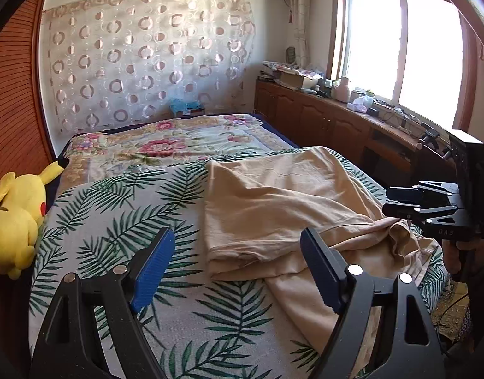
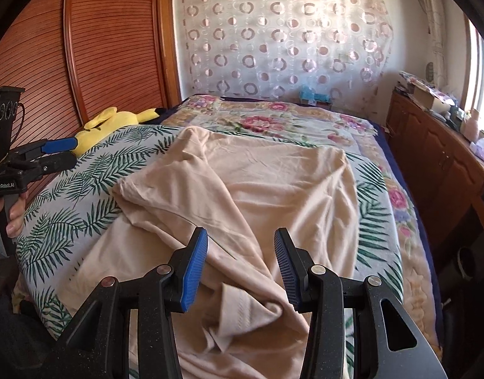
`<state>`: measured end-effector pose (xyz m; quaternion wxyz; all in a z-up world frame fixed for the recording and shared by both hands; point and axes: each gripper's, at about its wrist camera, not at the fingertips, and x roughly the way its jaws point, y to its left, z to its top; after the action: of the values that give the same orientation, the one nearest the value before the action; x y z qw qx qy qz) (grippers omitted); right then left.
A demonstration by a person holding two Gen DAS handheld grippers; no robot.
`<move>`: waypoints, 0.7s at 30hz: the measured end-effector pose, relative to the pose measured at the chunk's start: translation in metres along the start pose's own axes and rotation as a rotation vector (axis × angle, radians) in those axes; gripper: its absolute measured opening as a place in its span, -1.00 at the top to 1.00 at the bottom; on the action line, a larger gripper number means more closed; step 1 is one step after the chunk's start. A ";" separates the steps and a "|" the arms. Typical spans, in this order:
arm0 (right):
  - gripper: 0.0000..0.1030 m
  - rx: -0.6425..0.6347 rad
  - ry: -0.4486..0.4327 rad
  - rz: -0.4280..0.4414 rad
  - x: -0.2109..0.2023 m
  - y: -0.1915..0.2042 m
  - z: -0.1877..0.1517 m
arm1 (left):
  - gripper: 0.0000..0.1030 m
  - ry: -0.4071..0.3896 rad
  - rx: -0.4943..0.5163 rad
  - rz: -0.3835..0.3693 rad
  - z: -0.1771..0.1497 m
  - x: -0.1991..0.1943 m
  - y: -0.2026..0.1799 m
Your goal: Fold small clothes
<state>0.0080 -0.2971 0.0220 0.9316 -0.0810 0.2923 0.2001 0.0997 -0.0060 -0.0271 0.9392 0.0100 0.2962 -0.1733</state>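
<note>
You've got one fold laid into the beige garment (image 1: pixel 273 208) on the leaf-print bed cover (image 1: pixel 115 221), a doubled edge showing on its left side; the near part is bunched with a hemmed sleeve (image 2: pixel 245 309) loose, so by my read you're barely midway. Your left gripper (image 1: pixel 239 268) has its fingers wide and empty, the folded edge just ahead between them; your right gripper (image 2: pixel 240 268) stands partly open over the crumpled sleeve, its pads gripping nothing.

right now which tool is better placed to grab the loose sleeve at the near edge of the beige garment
Right tool: the sleeve lies just below its open pads. The left tool sits off toward the leaf-print cover.
</note>
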 end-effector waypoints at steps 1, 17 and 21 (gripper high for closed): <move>0.11 -0.008 0.001 0.006 0.002 0.003 0.003 | -0.60 -0.001 -0.005 0.004 -0.001 -0.001 0.003; -0.08 -0.155 0.092 0.154 0.054 0.050 0.047 | -0.60 -0.016 -0.068 0.048 -0.017 -0.020 0.044; -0.08 -0.213 0.155 0.196 0.082 0.069 0.053 | -0.60 -0.016 -0.080 0.062 -0.021 -0.025 0.054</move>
<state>0.0675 -0.1935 0.0152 0.8684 -0.1654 0.3471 0.3131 0.0872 0.0550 -0.0347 0.9462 -0.0197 0.2947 -0.1325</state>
